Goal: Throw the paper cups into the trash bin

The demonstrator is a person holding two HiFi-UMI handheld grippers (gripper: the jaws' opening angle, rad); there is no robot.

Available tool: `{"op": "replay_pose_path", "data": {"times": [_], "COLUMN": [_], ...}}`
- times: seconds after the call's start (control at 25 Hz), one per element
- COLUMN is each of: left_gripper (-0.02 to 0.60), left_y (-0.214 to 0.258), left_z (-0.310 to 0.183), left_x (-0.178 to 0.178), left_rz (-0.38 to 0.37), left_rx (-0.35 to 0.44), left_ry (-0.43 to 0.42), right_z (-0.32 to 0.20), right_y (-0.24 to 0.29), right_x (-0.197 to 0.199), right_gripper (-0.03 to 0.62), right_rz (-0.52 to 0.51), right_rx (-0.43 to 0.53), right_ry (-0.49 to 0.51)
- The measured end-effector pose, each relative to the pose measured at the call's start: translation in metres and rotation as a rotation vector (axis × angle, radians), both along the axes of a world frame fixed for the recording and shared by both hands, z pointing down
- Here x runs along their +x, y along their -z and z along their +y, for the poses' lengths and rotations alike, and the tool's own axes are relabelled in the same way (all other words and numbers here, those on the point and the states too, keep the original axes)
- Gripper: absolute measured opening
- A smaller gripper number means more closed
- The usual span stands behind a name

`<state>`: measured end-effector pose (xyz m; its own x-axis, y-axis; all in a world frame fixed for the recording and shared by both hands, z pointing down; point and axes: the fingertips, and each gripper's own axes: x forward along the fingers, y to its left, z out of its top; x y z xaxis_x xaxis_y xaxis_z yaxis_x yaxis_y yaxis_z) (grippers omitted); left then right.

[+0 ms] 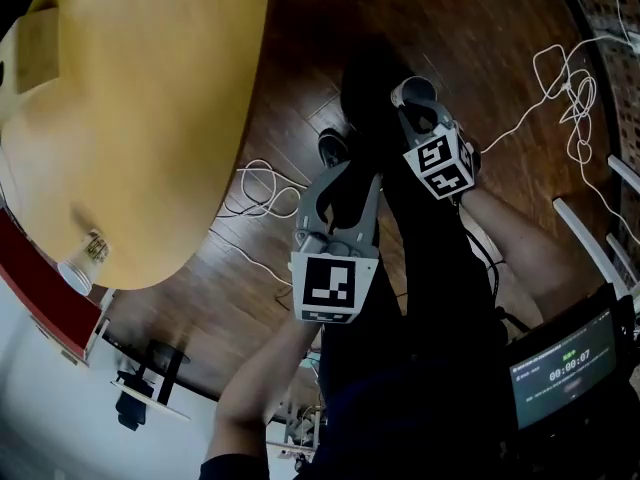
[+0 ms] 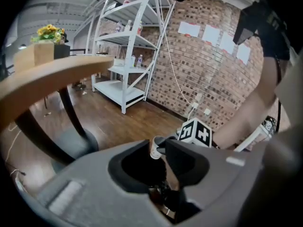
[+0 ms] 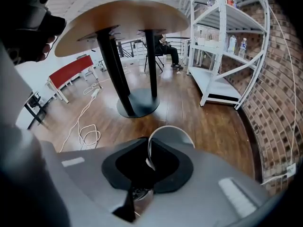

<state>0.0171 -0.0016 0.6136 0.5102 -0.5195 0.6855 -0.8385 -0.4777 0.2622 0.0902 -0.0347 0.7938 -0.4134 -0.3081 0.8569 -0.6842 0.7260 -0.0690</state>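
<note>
Over the dark wood floor, out past the person's legs: a white paper cup, thin wall pinched tight between the two jaws of the right gripper. Just beside and a bit lower, the left gripper, jaws apart, nothing in them. Off to the left, a round yellow table, with a second paper cup near its edge. Loose white cables on the floor. Farther back, a white shelf by a brick wall
</note>
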Motion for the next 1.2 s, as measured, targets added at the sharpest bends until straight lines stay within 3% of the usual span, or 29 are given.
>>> {"op": "replay_pose_path", "data": {"times": [0.24, 0.64, 0.8, 1.2], "left_gripper": [0.106, 0.106, 0.106, 0.106], "left_y": [-0.056, -0.097, -0.124, -0.132], "left_z": [0.015, 0.033, 0.026, 0.006], "left_x": [-0.011, -0.011, -0.012, -0.022], "left_rz": [-0.005, 0.044, 0.052, 0.053], "left_rx": [-0.087, -0.196, -0.191, -0.162], "left_ry": [0.023, -0.017, -0.041, -0.059], "right_z": [0.016, 0.014, 0.008, -0.002], "right_y": [-0.063, -0.191, -0.226, -0.299], "right_x": [-0.01, -0.044, -0.043, -0.057], "right_gripper": [0.034, 0.034, 0.034, 0.034], "right_rz": [0.005, 0.084, 0.087, 0.107], "right_rx": [-0.026, -0.031, -0.051, -0.142], "right_ry": [-0.014, 0.031, 0.026, 0.045]}}
